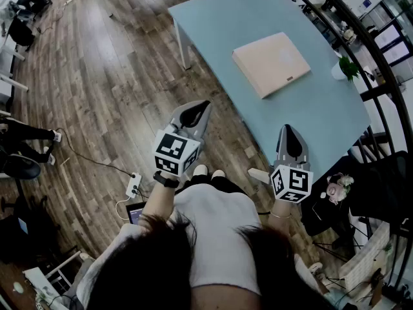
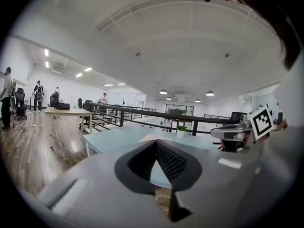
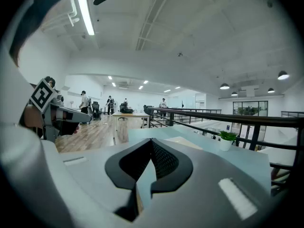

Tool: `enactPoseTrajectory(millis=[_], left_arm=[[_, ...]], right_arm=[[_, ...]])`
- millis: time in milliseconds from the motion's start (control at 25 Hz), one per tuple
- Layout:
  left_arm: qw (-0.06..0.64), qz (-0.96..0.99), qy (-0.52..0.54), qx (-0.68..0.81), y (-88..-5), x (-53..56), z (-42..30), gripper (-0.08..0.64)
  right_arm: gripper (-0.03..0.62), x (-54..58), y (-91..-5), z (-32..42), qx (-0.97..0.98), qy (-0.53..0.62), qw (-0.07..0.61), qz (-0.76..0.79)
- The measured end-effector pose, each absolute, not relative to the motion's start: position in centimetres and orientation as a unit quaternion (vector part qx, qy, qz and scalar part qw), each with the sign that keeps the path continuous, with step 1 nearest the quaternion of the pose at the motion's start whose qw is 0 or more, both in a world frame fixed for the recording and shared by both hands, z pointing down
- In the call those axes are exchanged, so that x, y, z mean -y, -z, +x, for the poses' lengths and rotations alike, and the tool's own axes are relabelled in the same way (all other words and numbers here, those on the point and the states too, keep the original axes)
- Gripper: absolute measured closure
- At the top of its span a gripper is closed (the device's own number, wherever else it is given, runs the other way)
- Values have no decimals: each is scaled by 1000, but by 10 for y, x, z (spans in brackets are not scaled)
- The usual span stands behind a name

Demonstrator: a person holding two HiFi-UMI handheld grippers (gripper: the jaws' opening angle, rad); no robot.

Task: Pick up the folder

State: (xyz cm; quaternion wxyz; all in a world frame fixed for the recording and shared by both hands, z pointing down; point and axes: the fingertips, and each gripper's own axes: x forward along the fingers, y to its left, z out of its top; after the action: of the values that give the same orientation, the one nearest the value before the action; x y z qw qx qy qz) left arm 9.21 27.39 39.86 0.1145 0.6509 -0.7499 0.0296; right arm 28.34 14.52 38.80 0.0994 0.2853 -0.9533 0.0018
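Observation:
A tan folder lies flat and closed on the pale blue table, toward its far side. Both grippers are held in front of the person, short of the table. My left gripper hangs over the wooden floor near the table's near corner, jaws shut with nothing between them. My right gripper is just over the table's near edge, also shut and empty. In the left gripper view the folder peeks above the closed tips. In the right gripper view the folder lies beyond the closed tips.
A small potted plant in a white pot stands on the table's right edge by a black railing. A power strip and cable lie on the wooden floor at the left. People stand by distant desks.

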Motion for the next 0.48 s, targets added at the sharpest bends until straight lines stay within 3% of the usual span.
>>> enactPoseTrajectory(millis=[480], left_arm=[[123,621,-8,774,-407,-294,100,503]], right_arm=[[585,-156,-394,280,971,-15,86,225]])
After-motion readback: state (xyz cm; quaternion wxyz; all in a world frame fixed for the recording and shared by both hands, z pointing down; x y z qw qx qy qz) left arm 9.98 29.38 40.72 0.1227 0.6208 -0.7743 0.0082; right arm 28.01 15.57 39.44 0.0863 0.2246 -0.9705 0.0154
